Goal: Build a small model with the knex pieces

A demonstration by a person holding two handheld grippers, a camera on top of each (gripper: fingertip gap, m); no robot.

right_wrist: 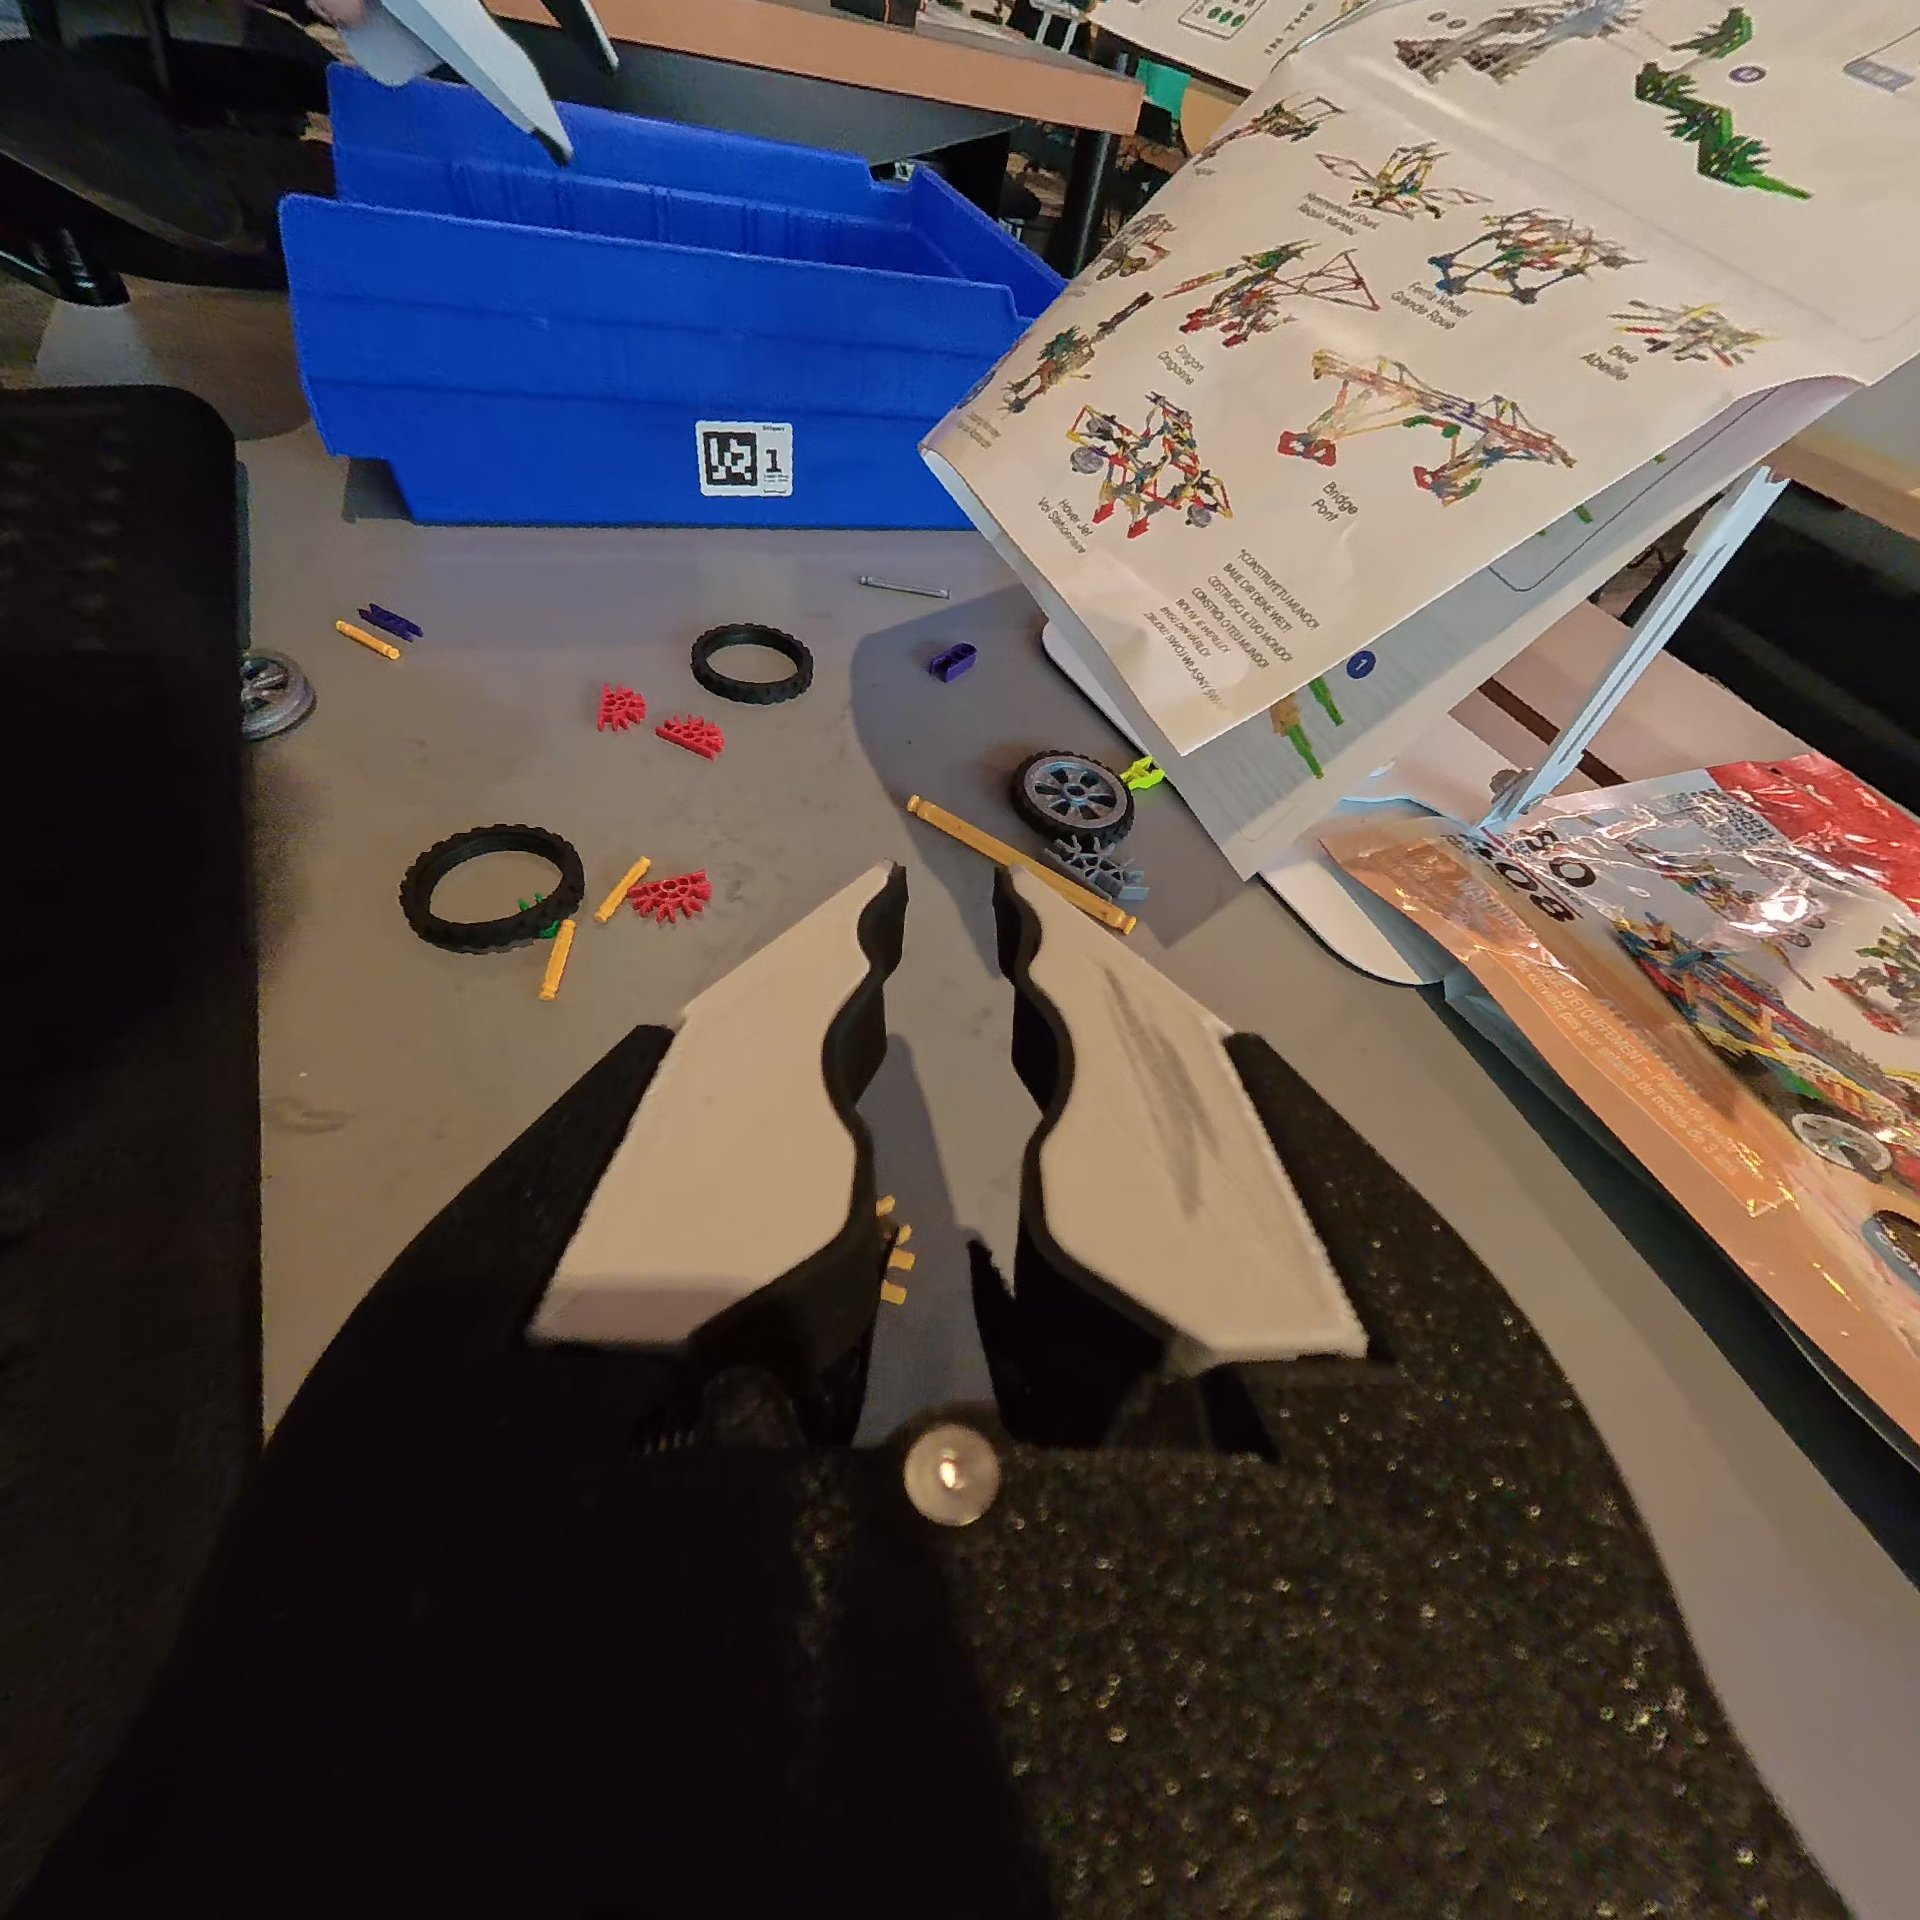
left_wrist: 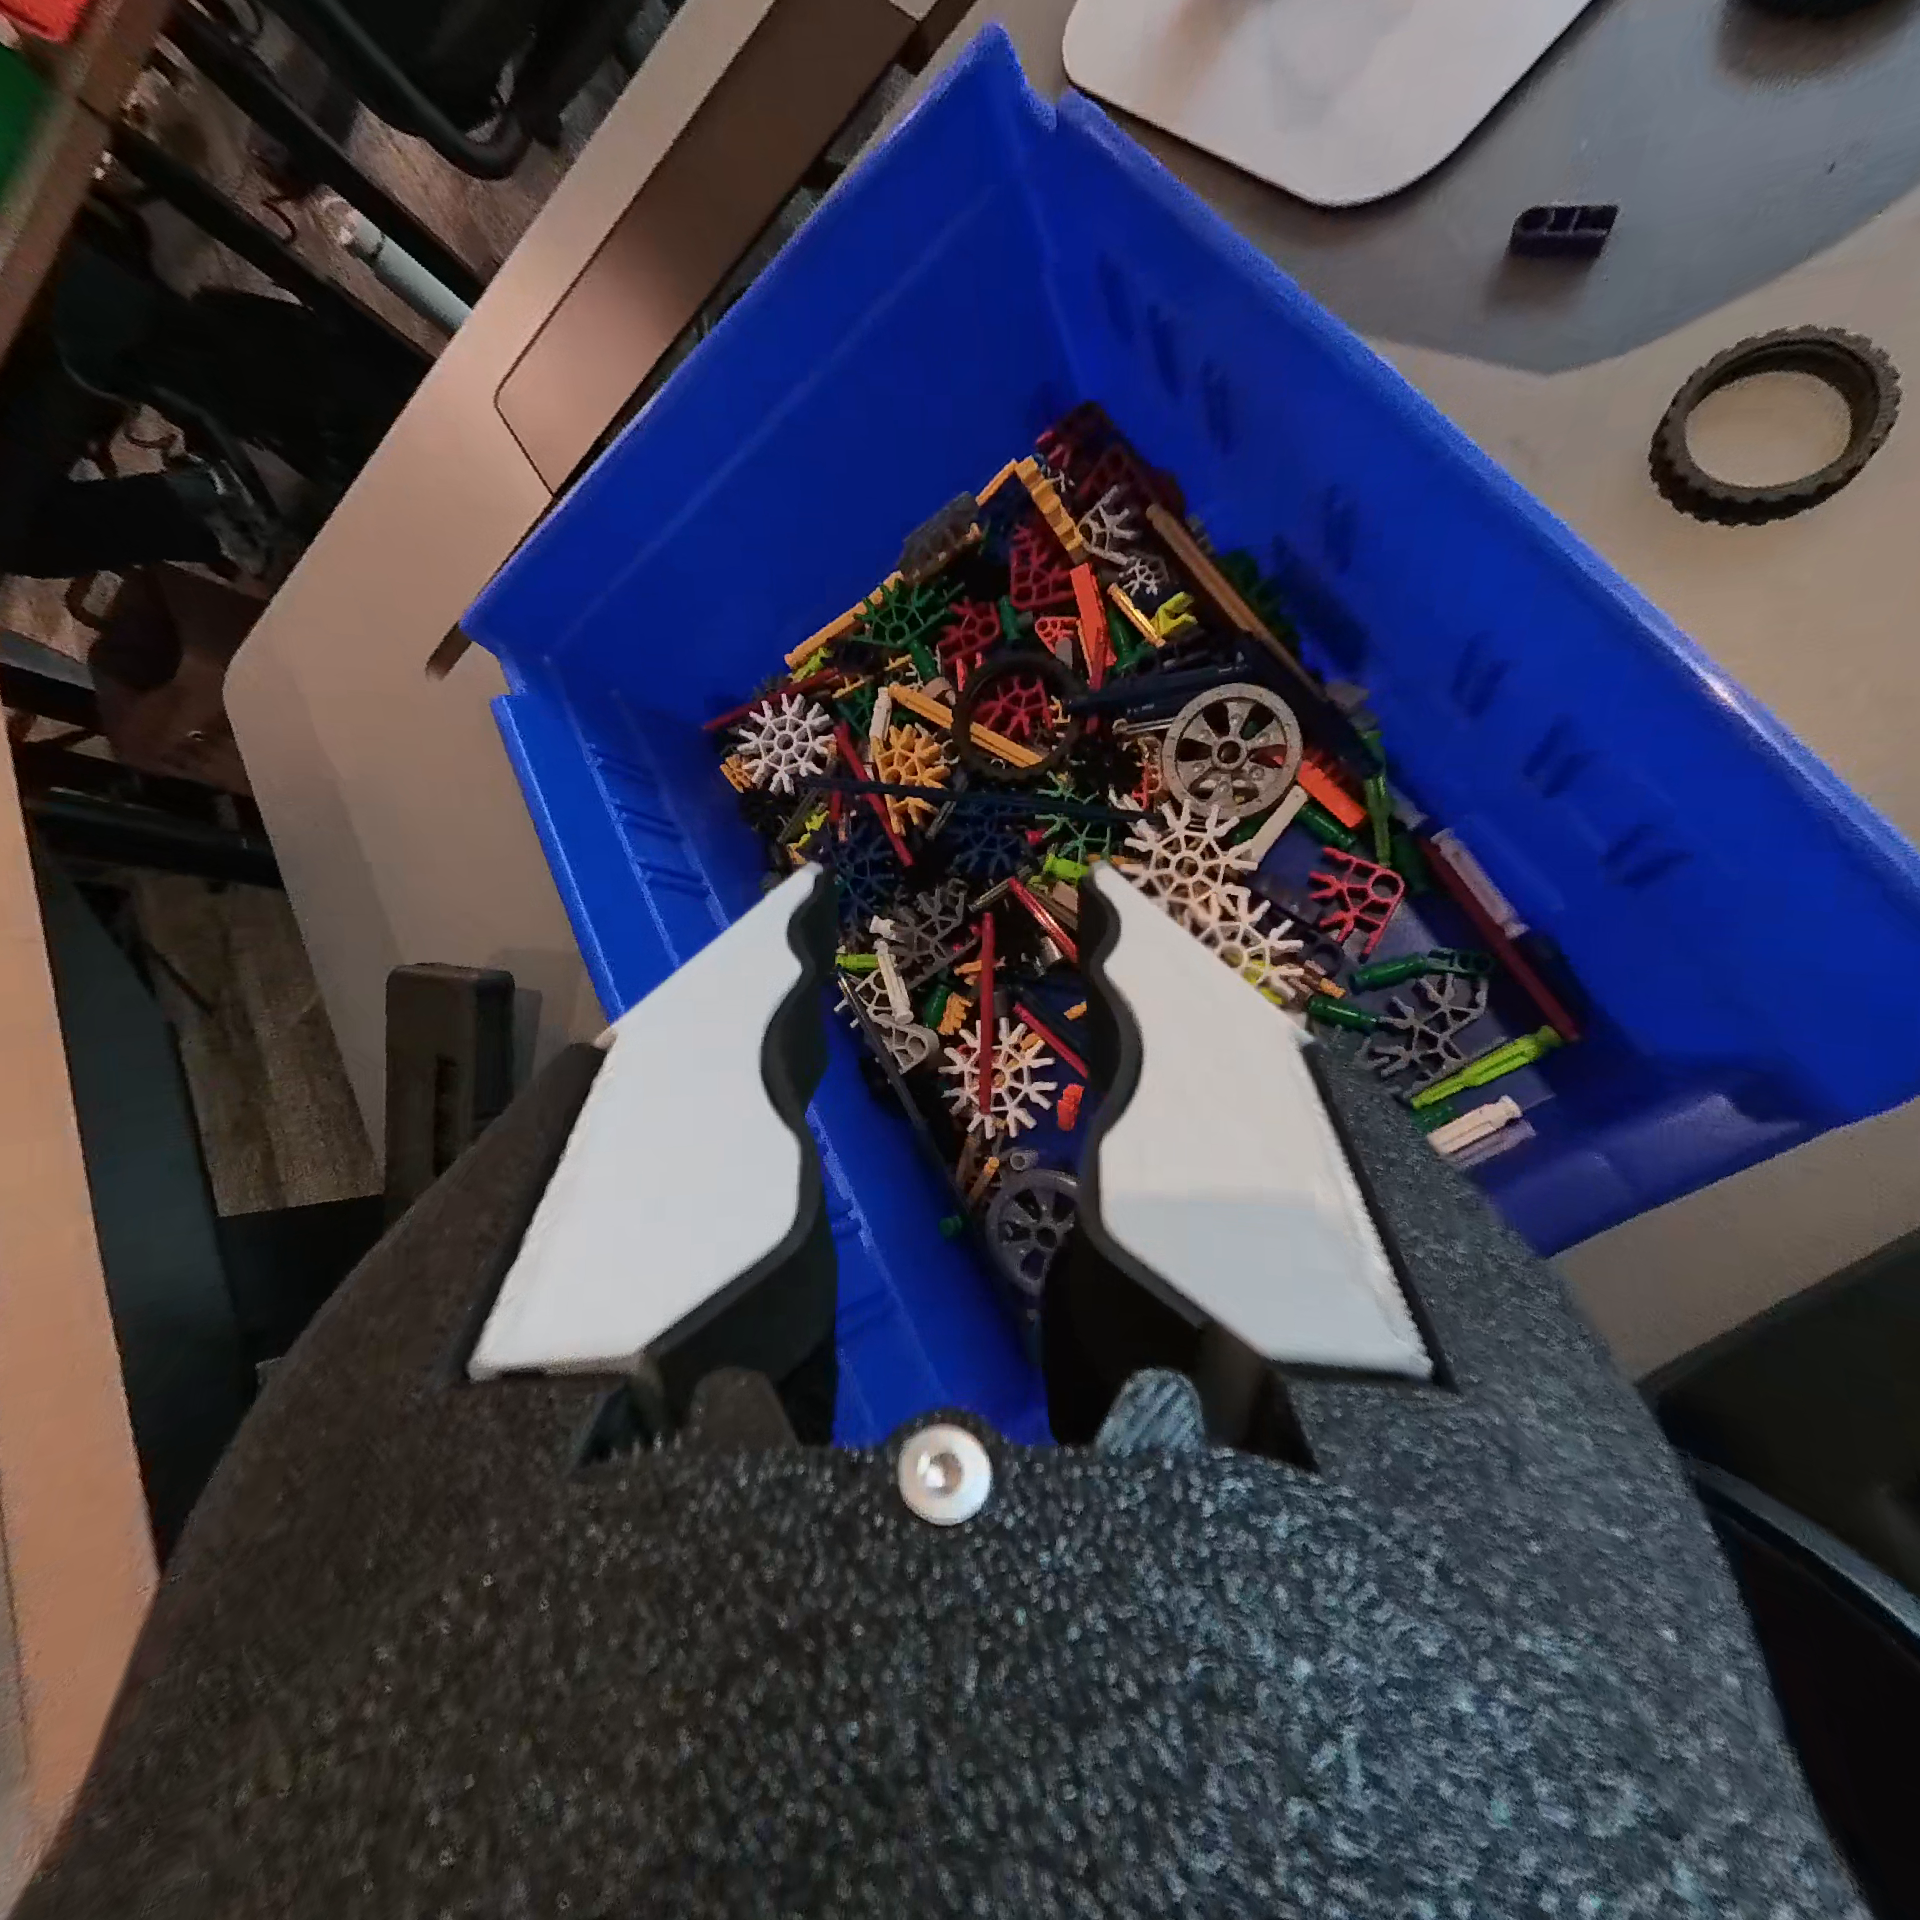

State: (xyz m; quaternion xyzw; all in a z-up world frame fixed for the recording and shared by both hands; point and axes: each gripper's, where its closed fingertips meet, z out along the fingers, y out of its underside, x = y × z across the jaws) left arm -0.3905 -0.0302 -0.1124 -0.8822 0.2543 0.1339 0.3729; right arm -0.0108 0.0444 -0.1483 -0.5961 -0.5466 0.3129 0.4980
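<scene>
My left gripper (left_wrist: 956, 883) is open and empty. It hovers over a blue bin (left_wrist: 831, 416) that holds a heap of coloured construction-toy pieces (left_wrist: 1091, 790): rods, snowflake connectors and grey wheels. It also shows over the bin (right_wrist: 582, 343) in the right wrist view (right_wrist: 499, 83). My right gripper (right_wrist: 948, 878) is open by a narrow gap and holds nothing between its tips. It hangs above the grey table (right_wrist: 727, 1039), close to a long yellow rod (right_wrist: 1018, 864), a grey connector (right_wrist: 1096, 868) and a tyred wheel (right_wrist: 1072, 798). A small yellow piece (right_wrist: 894, 1252) shows by its left finger base.
Loose on the table are two black tyres (right_wrist: 750, 665) (right_wrist: 491, 902), red connectors (right_wrist: 670, 896), short yellow rods (right_wrist: 621, 888) and a purple piece (right_wrist: 952, 661). An instruction booklet (right_wrist: 1403, 364) leans on a white stand at the right, with a plastic bag (right_wrist: 1714, 987) below it. A black mat (right_wrist: 104, 727) lies left. Some 40 cm of space lies between my two pairs of fingers.
</scene>
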